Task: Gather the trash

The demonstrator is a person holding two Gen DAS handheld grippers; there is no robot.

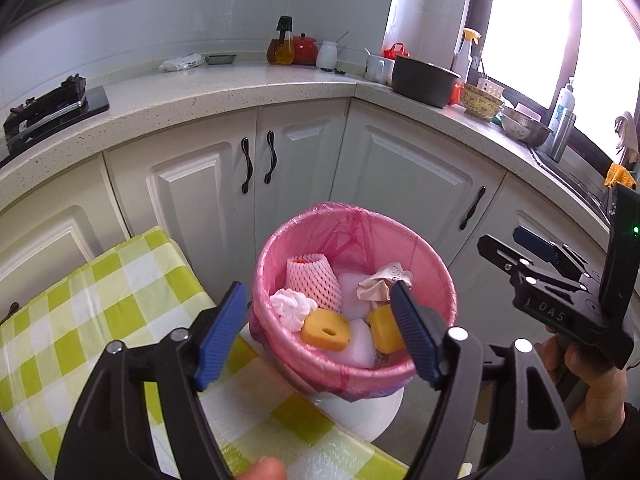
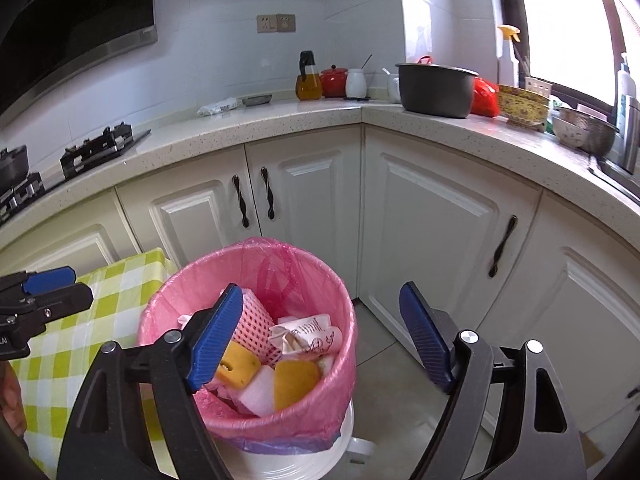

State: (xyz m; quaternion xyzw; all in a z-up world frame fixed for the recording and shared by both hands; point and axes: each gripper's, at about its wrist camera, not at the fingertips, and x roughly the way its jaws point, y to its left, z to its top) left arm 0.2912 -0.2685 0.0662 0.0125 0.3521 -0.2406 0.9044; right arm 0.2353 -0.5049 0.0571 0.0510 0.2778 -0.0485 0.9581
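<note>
Trash bin [image 1: 352,240] holds 2 yellow sponges [image 1: 326,330]; only the left view shows white tissue [image 1: 292,306]. Both tools, left tool [image 1: 320,334] and right tool [image 2: 322,338], gape empty.

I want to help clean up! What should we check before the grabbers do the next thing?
1. Left gripper open, holding nothing: ok.
2. Right gripper open, holding nothing: ok.
3. Bag folded over the bin rim: ok.
4. Trash inside the bag, such as sponge, foam net, crumpled paper: ok.
5. Room left in the bag: ok.
6. More trash on the checkered cloth: none on the part shown; elsewhere, cannot tell.
</note>
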